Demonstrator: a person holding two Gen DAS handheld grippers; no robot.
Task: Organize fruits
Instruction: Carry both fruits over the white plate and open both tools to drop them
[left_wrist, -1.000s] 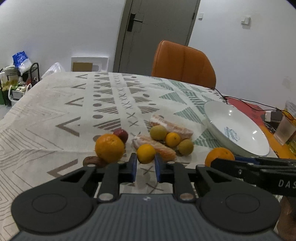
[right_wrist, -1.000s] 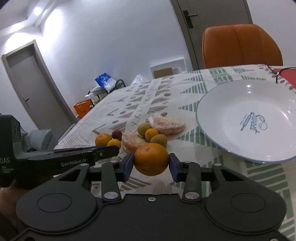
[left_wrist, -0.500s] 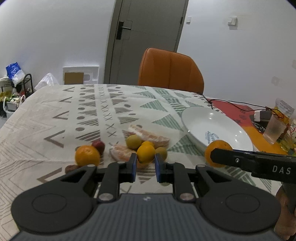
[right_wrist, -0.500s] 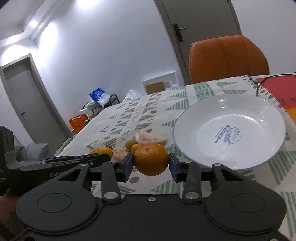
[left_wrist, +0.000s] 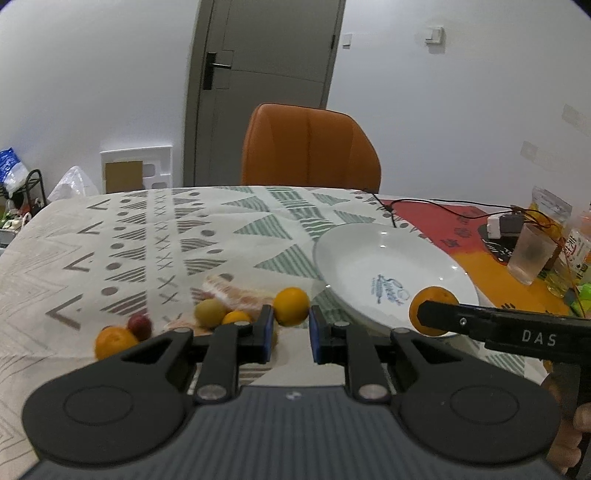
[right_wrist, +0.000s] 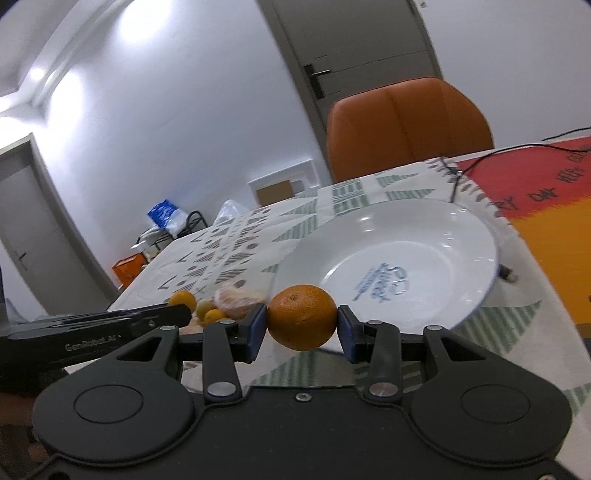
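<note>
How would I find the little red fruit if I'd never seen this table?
Start at the big white plate on the patterned tablecloth, then look left to the heap of fruit. At its left end sits the little red fruit, touching an orange. It is the only dark red one; the others are orange, yellow or green.

Bright ceiling light – glare on wall; fisheye-bent edges; motion-blurred fruit

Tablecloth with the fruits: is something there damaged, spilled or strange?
Nothing is spilled. One oddity: among the whole fruits on the tablecloth lie peeled citrus pieces, without skin, beside a green fruit. The white plate holds no fruit yet.
</note>
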